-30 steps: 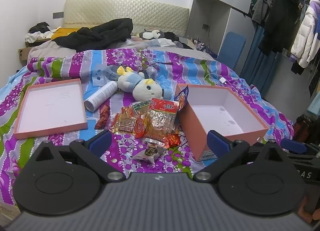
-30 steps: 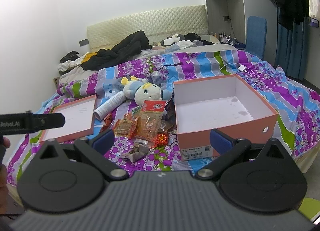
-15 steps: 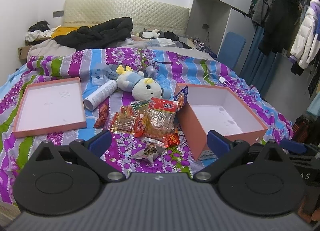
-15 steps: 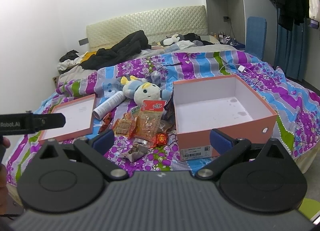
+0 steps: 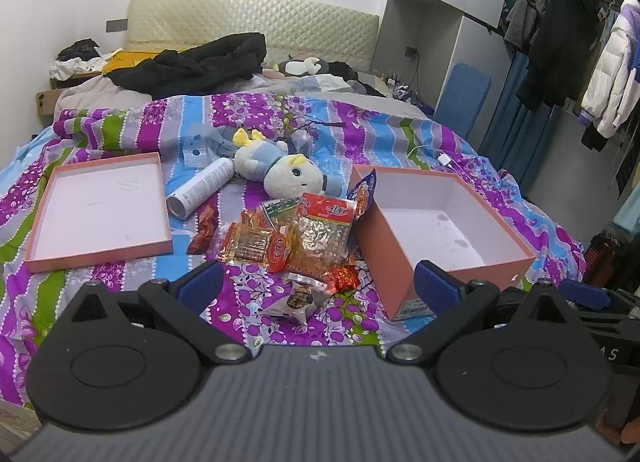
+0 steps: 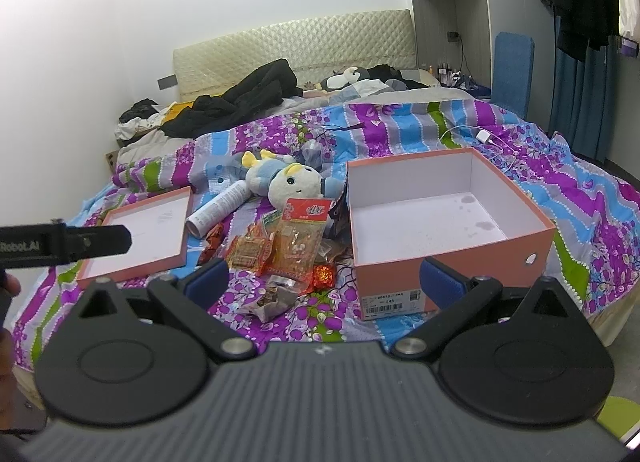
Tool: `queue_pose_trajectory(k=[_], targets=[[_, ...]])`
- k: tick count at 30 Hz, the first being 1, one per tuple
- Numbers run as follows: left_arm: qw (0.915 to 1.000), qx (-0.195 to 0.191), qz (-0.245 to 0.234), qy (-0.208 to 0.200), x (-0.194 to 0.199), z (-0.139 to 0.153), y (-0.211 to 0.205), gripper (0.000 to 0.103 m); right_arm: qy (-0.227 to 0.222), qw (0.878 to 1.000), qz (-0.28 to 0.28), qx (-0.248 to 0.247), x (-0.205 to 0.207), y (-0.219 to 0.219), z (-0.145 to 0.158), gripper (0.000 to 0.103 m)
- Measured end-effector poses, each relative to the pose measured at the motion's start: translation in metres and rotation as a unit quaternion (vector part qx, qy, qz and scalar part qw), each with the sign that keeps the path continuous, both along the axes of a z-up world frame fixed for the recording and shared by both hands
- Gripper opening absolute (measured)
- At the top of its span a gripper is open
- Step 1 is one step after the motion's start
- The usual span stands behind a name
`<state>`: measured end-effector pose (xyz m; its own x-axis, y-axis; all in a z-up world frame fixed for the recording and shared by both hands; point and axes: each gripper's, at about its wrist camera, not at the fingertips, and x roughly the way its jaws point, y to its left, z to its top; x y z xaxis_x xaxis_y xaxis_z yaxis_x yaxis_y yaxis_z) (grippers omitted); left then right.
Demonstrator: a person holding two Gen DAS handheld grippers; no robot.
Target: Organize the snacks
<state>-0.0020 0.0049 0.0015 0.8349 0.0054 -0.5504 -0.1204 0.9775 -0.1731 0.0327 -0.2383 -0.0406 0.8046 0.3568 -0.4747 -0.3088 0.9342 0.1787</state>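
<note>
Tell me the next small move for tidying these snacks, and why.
Probably lower the open left gripper onto the small grey wrapped snack nearest it. Both grippers are empty, the pink cardboard box holds nothing, and the packets lie heaped on the purple floral bedspread beside it.

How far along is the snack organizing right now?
Barely begun. Done: the pink box stands open and empty, its lid lying apart. In hand: nothing; the left gripper and right gripper are both open. Left: the whole snack pile on the bedspread.
</note>
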Motion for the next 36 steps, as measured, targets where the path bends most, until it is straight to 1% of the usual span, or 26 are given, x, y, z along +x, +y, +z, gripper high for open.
queue_pose_trajectory(k=[29, 36], targets=[[0.9999, -0.005, -0.001, 0.014, 0.004, -0.013, 0.005, 0.103, 0.016, 1.0, 0.008, -0.005, 0.002, 0.005, -0.011, 0.103], [0.9999, -0.005, -0.001, 0.011, 0.004, -0.015, 0.004, 0.103, 0.017, 1.0, 0.009, -0.006, 0.002, 0.006, -0.012, 0.103]])
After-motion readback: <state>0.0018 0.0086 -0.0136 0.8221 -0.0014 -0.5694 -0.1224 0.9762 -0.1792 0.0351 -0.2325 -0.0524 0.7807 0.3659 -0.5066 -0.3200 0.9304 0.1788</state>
